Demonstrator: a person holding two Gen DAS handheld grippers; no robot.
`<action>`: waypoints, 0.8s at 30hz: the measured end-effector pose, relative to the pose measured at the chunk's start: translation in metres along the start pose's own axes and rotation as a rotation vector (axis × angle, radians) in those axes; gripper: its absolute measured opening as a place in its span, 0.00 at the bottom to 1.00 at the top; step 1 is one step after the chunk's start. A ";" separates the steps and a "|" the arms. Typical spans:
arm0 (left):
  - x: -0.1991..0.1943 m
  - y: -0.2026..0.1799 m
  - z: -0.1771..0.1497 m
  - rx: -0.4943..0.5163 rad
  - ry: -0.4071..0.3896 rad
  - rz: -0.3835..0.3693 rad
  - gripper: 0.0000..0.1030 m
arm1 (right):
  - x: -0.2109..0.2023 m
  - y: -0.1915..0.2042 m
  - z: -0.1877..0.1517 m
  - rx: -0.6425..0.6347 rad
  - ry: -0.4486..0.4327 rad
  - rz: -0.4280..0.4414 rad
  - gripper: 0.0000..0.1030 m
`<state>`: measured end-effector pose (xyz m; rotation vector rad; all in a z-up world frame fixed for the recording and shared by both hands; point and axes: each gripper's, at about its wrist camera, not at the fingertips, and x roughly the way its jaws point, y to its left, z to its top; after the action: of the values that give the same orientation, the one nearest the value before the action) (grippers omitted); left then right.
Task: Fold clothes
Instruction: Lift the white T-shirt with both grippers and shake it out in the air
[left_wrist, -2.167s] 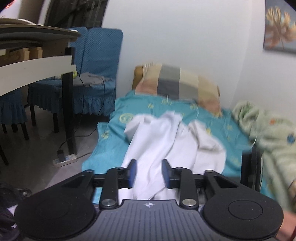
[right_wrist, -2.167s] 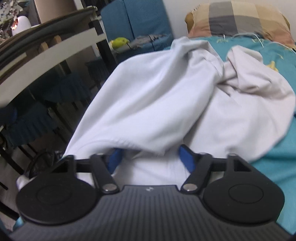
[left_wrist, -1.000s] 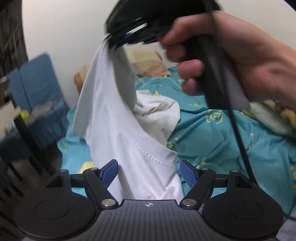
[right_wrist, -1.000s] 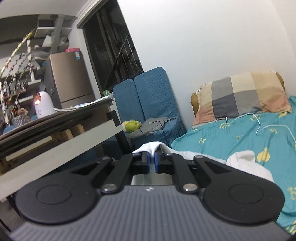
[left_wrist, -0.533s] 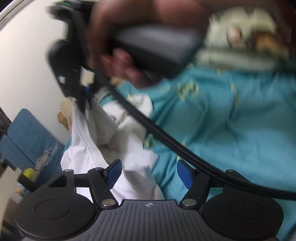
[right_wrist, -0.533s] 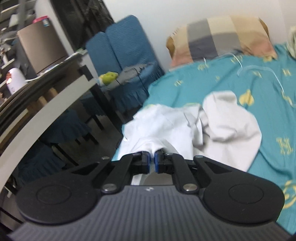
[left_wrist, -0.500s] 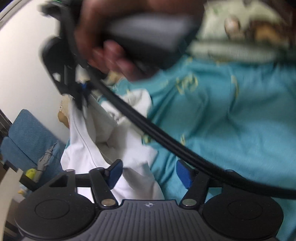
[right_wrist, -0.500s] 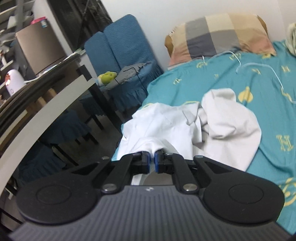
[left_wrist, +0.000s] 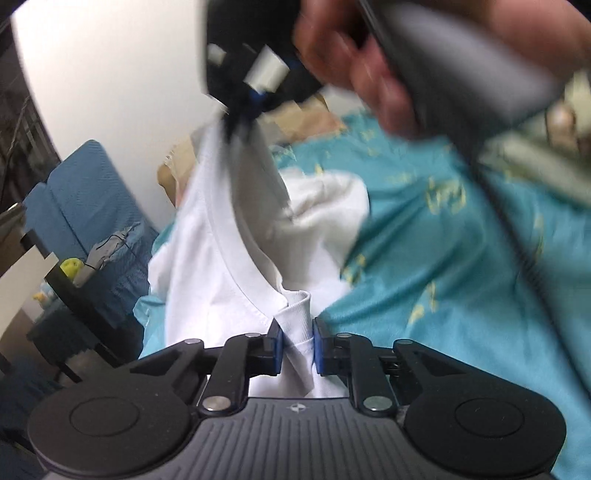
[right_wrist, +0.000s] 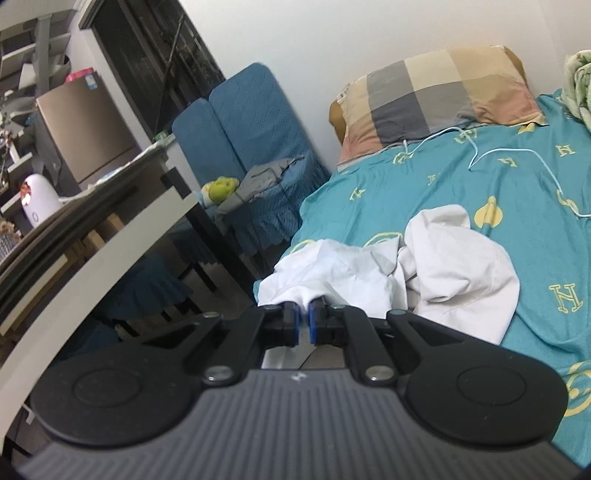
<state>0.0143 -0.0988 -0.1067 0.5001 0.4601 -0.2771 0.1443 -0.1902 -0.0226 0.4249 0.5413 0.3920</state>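
Observation:
A white garment (left_wrist: 207, 266) hangs stretched between my two grippers above the teal bed sheet (left_wrist: 461, 258). My left gripper (left_wrist: 297, 345) is shut on a folded hem of it. In the left wrist view my right gripper (left_wrist: 251, 96) is held high, blurred, pinching the garment's upper edge. In the right wrist view my right gripper (right_wrist: 303, 325) is shut on the white garment (right_wrist: 332, 269), which drapes down to the bed. A second, off-white garment (right_wrist: 461, 266) lies crumpled on the sheet beside it.
A checked pillow (right_wrist: 436, 92) lies at the head of the bed with a white cable (right_wrist: 517, 155) across the sheet. Blue covered chairs (right_wrist: 243, 122) and a table (right_wrist: 92, 236) stand left of the bed. A green patterned blanket (right_wrist: 580, 85) lies at the far right.
My left gripper has closed on the white garment's hem; half a second ago it was open. My right gripper stays shut on the garment and holds it raised.

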 end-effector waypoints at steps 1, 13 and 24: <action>-0.009 0.004 0.003 -0.017 -0.040 0.000 0.15 | -0.002 -0.001 0.001 0.006 -0.012 0.001 0.08; -0.040 0.062 0.012 -0.265 -0.109 0.035 0.13 | -0.015 0.006 0.007 0.001 -0.122 -0.015 0.08; -0.181 0.206 0.120 -0.560 -0.464 0.122 0.11 | -0.137 0.113 0.077 -0.110 -0.388 -0.010 0.07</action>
<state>-0.0246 0.0392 0.1562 -0.0895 0.0416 -0.1293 0.0522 -0.1798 0.1472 0.3796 0.1437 0.3173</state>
